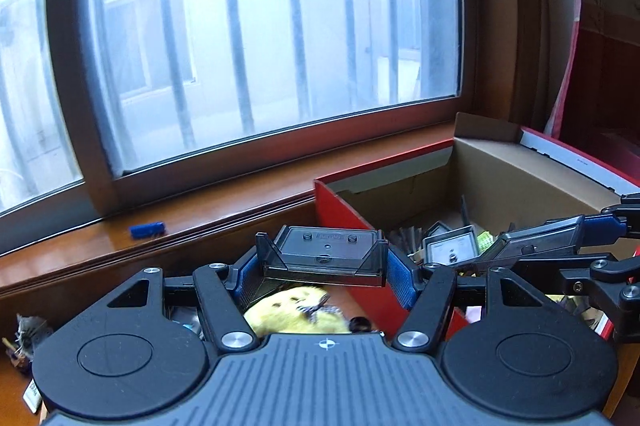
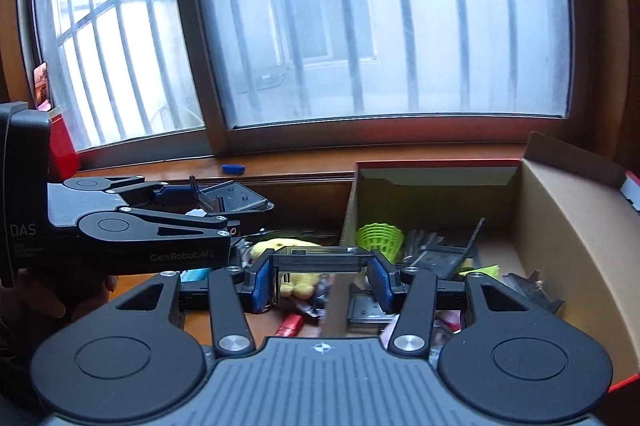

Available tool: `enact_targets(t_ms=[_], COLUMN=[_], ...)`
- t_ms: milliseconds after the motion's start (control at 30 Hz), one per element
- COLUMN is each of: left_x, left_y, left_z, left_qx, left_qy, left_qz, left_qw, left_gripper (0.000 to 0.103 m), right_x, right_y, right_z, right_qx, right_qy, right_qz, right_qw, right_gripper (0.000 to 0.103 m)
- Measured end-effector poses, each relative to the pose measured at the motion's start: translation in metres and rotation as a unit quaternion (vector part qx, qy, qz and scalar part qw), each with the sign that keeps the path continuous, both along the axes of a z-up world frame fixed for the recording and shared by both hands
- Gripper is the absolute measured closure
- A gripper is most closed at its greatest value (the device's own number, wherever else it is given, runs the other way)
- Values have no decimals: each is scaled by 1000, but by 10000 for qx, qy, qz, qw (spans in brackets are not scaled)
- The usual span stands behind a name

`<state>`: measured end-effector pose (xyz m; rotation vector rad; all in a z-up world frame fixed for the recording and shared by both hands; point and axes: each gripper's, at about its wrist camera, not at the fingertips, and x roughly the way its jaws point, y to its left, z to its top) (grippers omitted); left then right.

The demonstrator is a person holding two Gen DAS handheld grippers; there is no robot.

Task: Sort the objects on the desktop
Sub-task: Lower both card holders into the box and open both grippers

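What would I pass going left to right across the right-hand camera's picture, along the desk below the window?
The other gripper holding a dark plastic tray → small blue piece on the sill → yellow plush toy → green ribbed cup inside the cardboard box.

A barred window [image 2: 396, 18] with frosted panes fills the wall above a polished wooden sill [image 1: 80, 250]. A small blue object [image 1: 147, 229] lies on that sill, below the window's frame; a building shows faintly beyond the glass.
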<state>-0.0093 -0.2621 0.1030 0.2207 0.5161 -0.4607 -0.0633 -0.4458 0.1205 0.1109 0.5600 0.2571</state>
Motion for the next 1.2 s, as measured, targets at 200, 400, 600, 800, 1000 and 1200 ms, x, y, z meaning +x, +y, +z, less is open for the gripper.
enact_targets(t_ms=[200, 400, 600, 800, 1000, 1200], left_x=[10, 23, 35, 44, 48, 48], left_y=[-37, -72, -104, -129, -145, -154], left_z=[-1, -7, -15, -24, -30, -35], left_qx=[22, 6, 52, 149, 224, 268], left_qy=[30, 105, 193, 335, 416, 483], left_qz=[-204, -388, -564, -691, -796, -866], left_qw=[9998, 9992, 9982, 9969, 9957, 9947], left_gripper=[39, 39, 39, 39, 39, 39], right_x=[9, 15, 23, 33, 39, 42], right_y=[-39, -75, -103, -124, -137, -142], right_z=[-6, -16, -26, -38, -46, -51], right_qx=[8, -23, -79, -32, 4, 10], right_qy=[33, 134, 255, 400, 503, 554], right_qz=[-291, -573, -749, -903, -989, -1034], right_qw=[9996, 9983, 9968, 9951, 9938, 9931], right_gripper=[51, 51, 51, 51, 51, 50])
